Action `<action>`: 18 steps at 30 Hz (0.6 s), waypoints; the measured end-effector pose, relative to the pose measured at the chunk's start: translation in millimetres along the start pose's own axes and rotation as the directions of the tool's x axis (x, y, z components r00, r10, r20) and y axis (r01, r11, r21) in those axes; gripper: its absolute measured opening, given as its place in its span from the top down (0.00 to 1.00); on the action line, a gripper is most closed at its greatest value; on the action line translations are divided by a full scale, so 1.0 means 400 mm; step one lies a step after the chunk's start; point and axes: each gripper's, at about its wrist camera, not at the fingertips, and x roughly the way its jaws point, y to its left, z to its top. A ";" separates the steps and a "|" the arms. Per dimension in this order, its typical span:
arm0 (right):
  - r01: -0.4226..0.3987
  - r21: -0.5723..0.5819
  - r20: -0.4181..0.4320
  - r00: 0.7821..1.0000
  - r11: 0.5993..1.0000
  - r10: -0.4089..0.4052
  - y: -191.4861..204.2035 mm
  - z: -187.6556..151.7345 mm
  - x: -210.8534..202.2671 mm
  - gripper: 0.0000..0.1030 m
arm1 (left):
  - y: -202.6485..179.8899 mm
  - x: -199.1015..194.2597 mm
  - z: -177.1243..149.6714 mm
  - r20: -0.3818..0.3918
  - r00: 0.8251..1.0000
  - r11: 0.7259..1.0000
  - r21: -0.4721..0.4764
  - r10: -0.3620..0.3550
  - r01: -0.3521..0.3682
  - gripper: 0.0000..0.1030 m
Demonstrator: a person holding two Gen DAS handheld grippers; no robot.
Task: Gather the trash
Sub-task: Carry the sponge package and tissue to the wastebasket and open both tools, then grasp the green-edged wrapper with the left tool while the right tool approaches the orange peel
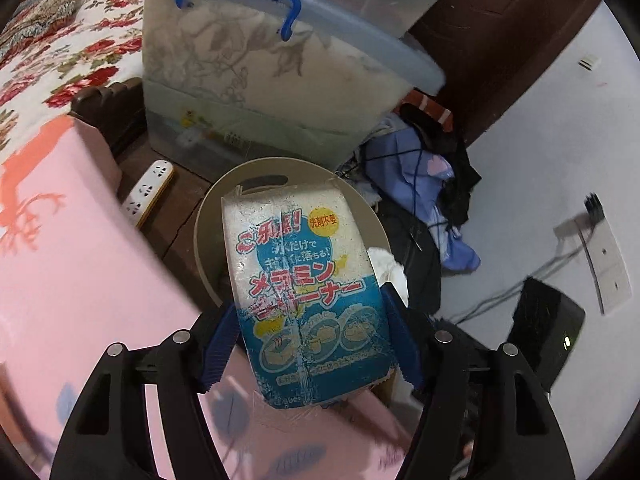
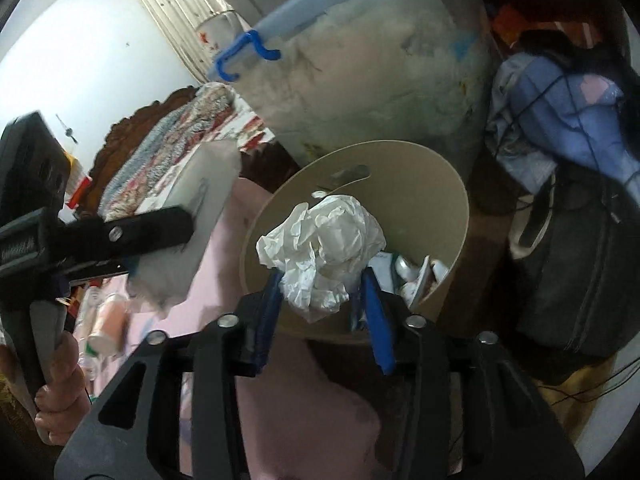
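My left gripper (image 1: 310, 340) is shut on a sponge packet (image 1: 304, 280) with blue and white Japanese print, held above the rim of a beige round trash bin (image 1: 208, 216). My right gripper (image 2: 322, 292) is shut on a crumpled white paper ball (image 2: 320, 244), held over the same bin (image 2: 448, 216), which holds several scraps inside. In the right wrist view the left gripper (image 2: 132, 236) and its white packet (image 2: 192, 216) show at the left. A bit of the paper ball shows right of the packet in the left wrist view (image 1: 390, 268).
A large translucent storage box with a blue handle (image 1: 260, 92) stands behind the bin. A pink blanket (image 1: 80, 260) covers the bed at left. A power strip (image 1: 148, 192) lies on the dark floor. Clothes (image 1: 424, 184) and a black bag (image 2: 572, 272) are piled at right.
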 end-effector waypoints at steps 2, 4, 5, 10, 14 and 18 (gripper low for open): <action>0.026 0.004 -0.001 1.000 1.000 -0.026 -0.010 0.012 0.018 0.28 | 0.007 0.033 0.019 -0.002 1.000 1.000 -0.024 -0.002 0.001 0.24; 0.042 0.015 0.019 0.999 0.999 -0.043 -0.021 0.018 0.017 0.25 | 0.016 0.053 0.031 -0.006 1.000 0.999 -0.052 0.008 -0.009 0.19; 0.038 0.026 0.031 0.999 0.999 -0.039 -0.025 0.020 0.010 0.25 | 0.021 0.051 0.030 -0.002 1.000 0.998 -0.068 0.010 -0.010 0.19; 0.012 0.070 0.112 0.994 0.997 -0.020 -0.027 0.002 -0.058 0.26 | 0.056 -0.060 -0.002 0.093 0.995 0.989 -0.135 -0.049 0.061 0.22; -0.069 0.072 0.135 0.989 0.995 0.059 0.015 -0.017 -0.110 0.27 | 0.073 -0.221 -0.079 0.218 0.974 0.982 -0.166 -0.055 0.092 0.24; -0.143 0.014 0.124 0.982 0.990 0.140 0.102 -0.038 -0.143 0.28 | 0.101 -0.386 -0.201 0.313 0.949 0.979 -0.178 -0.043 0.103 0.23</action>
